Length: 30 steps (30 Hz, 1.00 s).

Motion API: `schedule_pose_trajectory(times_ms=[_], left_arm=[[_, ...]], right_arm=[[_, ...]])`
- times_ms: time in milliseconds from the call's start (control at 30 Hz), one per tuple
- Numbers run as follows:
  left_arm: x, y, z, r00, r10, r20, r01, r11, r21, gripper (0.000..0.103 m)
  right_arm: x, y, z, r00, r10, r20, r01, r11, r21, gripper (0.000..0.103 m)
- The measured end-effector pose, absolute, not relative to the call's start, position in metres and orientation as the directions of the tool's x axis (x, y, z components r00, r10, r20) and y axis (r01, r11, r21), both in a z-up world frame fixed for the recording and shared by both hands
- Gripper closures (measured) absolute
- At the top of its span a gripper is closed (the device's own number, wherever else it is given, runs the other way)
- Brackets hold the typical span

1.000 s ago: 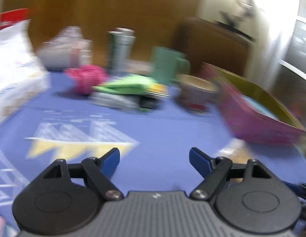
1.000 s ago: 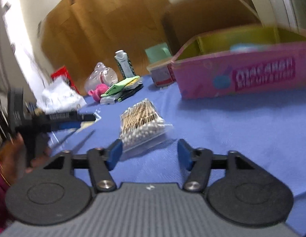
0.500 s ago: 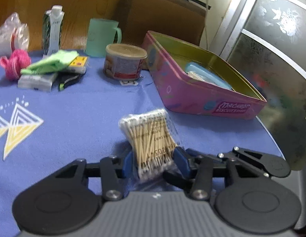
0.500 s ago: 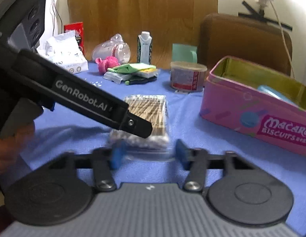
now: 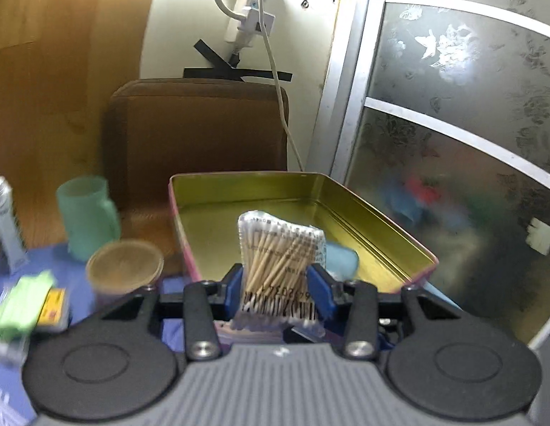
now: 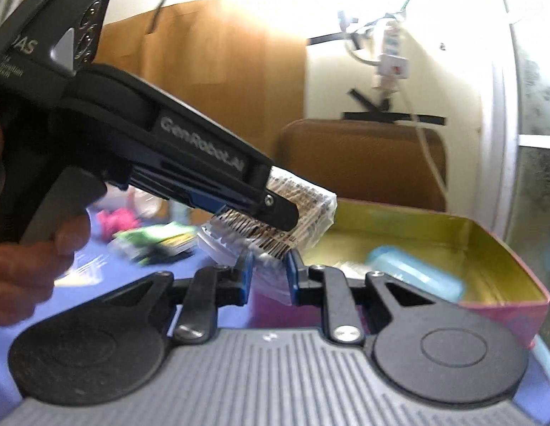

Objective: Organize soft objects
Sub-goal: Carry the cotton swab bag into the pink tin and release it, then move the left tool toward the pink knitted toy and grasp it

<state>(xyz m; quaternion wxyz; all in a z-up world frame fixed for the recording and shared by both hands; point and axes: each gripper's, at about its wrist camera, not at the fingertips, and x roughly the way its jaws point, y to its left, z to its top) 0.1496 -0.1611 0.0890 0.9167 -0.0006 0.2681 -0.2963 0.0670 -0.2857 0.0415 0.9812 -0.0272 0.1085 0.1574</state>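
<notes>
Left gripper [image 5: 280, 289] is clamped on the clear plastic bag of wooden cotton swabs [image 5: 280, 248], blue fingers [image 5: 232, 289] pressing both sides of the pack near its barcode end, swab tips sticking up. Pack's off the desk, held in the air right in front of the open pink rectangular biscuit tin w/ gold inside [image 5: 381, 227], just short of its near rim in the left wrist view. A light-blue soft packet [image 5: 340, 261] lies inside the tin, behind the bag.

Right gripper [image 6: 269, 277]: its jaws have just been closing, and the loose clear lower edge of the same bag hangs between the blue fingers [image 6: 244, 277]. Blur there; can't tell if the pads actually pinch the plastic. From the right wrist view the left gripper crosses the frame from upper left, person's hand [image 6: 30, 248] on its handle, bag poking out past its tip twd the tin.

On the blue desk cloth [image 5: 175, 323], left of the tin: round tub w/ tan lid [image 5: 124, 269], mint-green mug [image 5: 88, 216], green cloth on flat packets [image 5: 21, 301], all blurred.
</notes>
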Motion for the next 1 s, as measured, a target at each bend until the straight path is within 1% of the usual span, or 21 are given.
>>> schedule_pose_trajectory(times_ms=[167, 233, 267, 367, 467, 533, 567, 700, 767, 867, 1000], left_arm=[[0.191, -0.19, 0.074, 0.693, -0.497, -0.522, 0.517, 0.847, -0.121, 0.063], [0.199, -0.196, 0.067, 0.698, -0.479, -0.533, 0.505, 0.856, -0.109, 0.061], [0.204, -0.199, 0.064, 0.702, -0.467, -0.538, 0.495, 0.863, -0.101, 0.058], [0.213, -0.203, 0.057, 0.723, -0.417, -0.551, 0.456, 0.887, -0.074, 0.037], [0.213, -0.199, 0.056, 0.734, -0.392, -0.555, 0.438, 0.897, -0.055, 0.036], [0.21, -0.195, 0.058, 0.741, -0.377, -0.556, 0.426, 0.904, -0.044, 0.034], [0.206, -0.191, 0.06, 0.748, -0.365, -0.554, 0.417, 0.908, -0.035, 0.031], [0.187, -0.167, 0.066, 0.77, -0.342, -0.539, 0.391, 0.92, -0.026, 0.03], [0.171, -0.142, 0.066, 0.781, -0.335, -0.526, 0.37, 0.928, -0.041, 0.03], [0.152, -0.1, 0.058, 0.801, -0.286, -0.526, 0.312, 0.949, -0.042, 0.03], [0.135, -0.037, 0.029, 0.797, -0.18, -0.577, 0.197, 0.98, -0.033, 0.03]], right_arm=[[0.112, -0.302, 0.038, 0.936, 0.241, -0.258, -0.244, 0.97, 0.021, 0.08], [0.13, -0.303, 0.033, 0.934, 0.223, -0.279, -0.223, 0.974, 0.031, 0.079], [0.138, -0.304, 0.031, 0.933, 0.213, -0.289, -0.213, 0.976, 0.033, 0.079], [0.15, -0.306, 0.025, 0.933, 0.186, -0.307, -0.185, 0.982, 0.034, 0.077], [0.155, -0.31, 0.022, 0.936, 0.156, -0.316, -0.146, 0.988, 0.054, 0.076], [0.151, -0.312, 0.024, 0.938, 0.157, -0.309, -0.142, 0.987, 0.07, 0.072], [0.15, -0.313, 0.025, 0.941, 0.153, -0.301, -0.138, 0.988, 0.07, 0.07], [0.131, -0.315, 0.032, 0.95, 0.16, -0.268, -0.139, 0.986, 0.095, 0.07], [0.119, -0.313, 0.035, 0.953, 0.172, -0.251, -0.148, 0.983, 0.11, 0.07], [0.103, -0.306, 0.037, 0.952, 0.207, -0.226, -0.182, 0.975, 0.124, 0.07], [0.093, -0.28, 0.036, 0.928, 0.28, -0.244, -0.259, 0.959, 0.117, 0.07]])
